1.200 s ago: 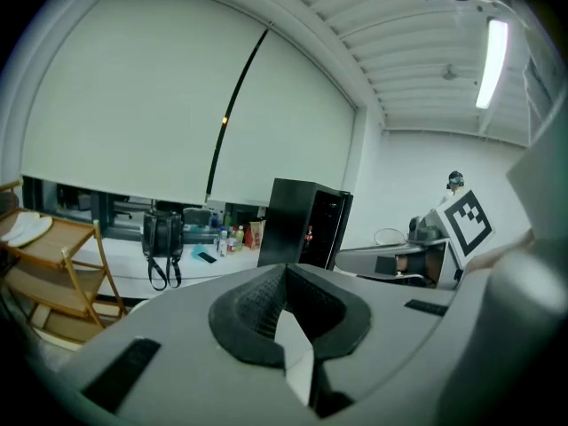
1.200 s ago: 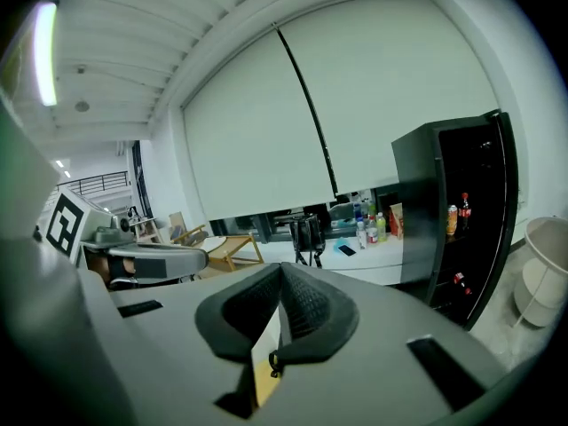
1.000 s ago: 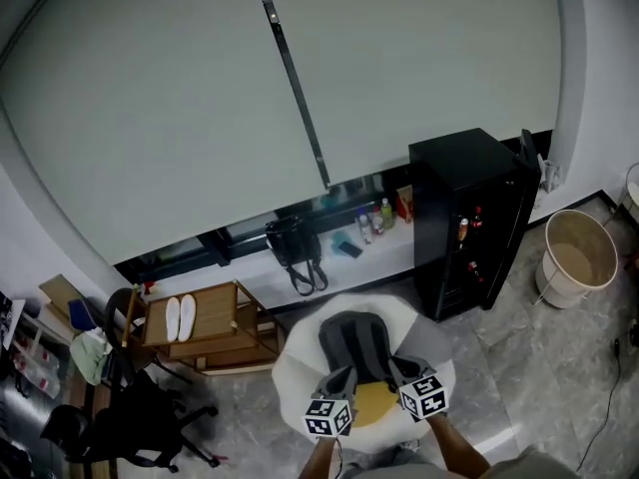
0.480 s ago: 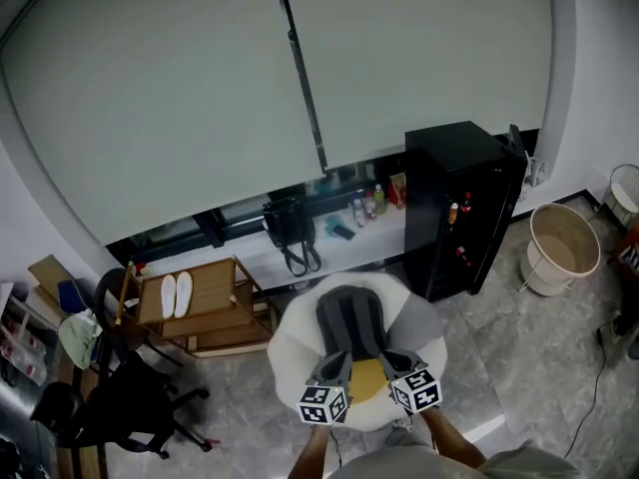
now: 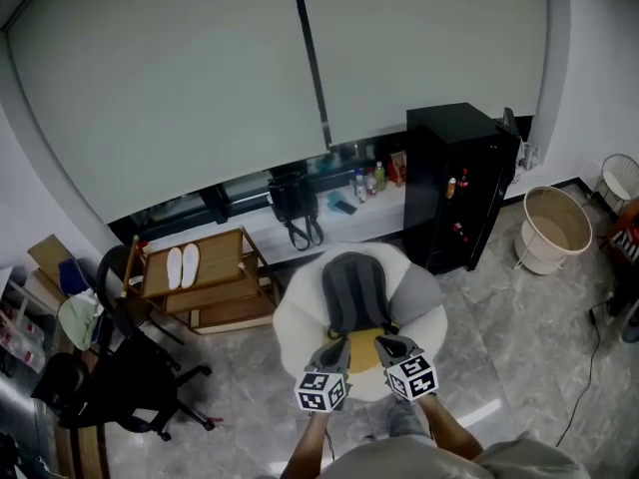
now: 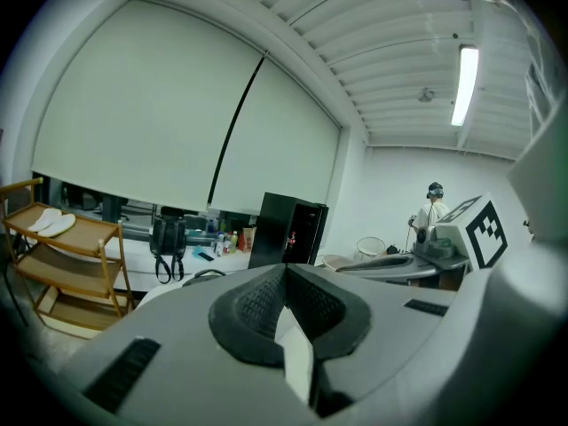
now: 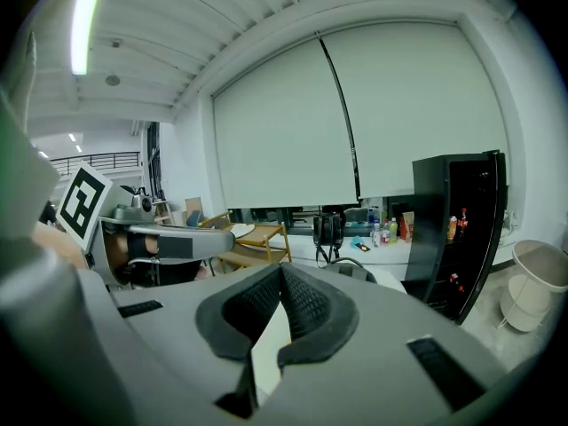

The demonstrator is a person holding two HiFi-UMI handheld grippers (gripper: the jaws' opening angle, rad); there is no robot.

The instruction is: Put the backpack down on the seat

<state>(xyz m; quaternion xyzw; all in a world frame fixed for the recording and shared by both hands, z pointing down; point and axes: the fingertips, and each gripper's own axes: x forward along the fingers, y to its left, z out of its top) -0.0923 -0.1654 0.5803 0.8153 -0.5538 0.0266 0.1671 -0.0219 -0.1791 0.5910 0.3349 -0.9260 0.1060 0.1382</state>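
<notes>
A grey backpack (image 5: 354, 289) stands upright on the round white seat (image 5: 296, 317), with a yellow cushion (image 5: 362, 353) in front of it. My left gripper (image 5: 335, 350) and right gripper (image 5: 390, 345) hover side by side over the seat's front, just short of the backpack's lower edge. Both are shut with nothing between the pads. In the left gripper view the shut jaws meet at the left gripper (image 6: 284, 272), and the right gripper (image 6: 399, 261) shows beside it. In the right gripper view the backpack's top (image 7: 353, 272) peeks over the right gripper (image 7: 280, 275).
A black cabinet (image 5: 459, 183) stands right of the seat and a beige bin (image 5: 555, 232) further right. A wooden shelf cart (image 5: 200, 285) with white slippers is at the left, and a black office chair (image 5: 120, 392) near it. A black bag (image 5: 296, 204) sits on the window ledge. A person (image 6: 432, 208) stands far off.
Both grippers have drawn back from the backpack's lower part toward the seat's front edge. The backpack stays on the seat, and the view has shifted backward.
</notes>
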